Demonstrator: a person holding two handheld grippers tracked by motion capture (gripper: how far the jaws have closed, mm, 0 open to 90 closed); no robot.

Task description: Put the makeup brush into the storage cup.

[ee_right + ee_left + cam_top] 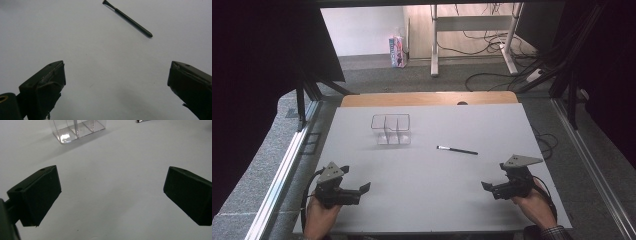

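White tabletop (422,190) carries a slim black makeup brush (457,150) lying flat mid-right, clear divided organizer (391,129) behind-left. Left gripper (364,188) and right gripper (486,186) are held near the front edge, fingers spread wide, nothing gripped. Risk: thin handle rolled or missed when pinched.

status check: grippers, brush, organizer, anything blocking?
Left gripper and right gripper open, empty, low over white table. Slim black makeup brush flat, untouched. Clear plastic divided organizer upright, looks empty. Nothing between.
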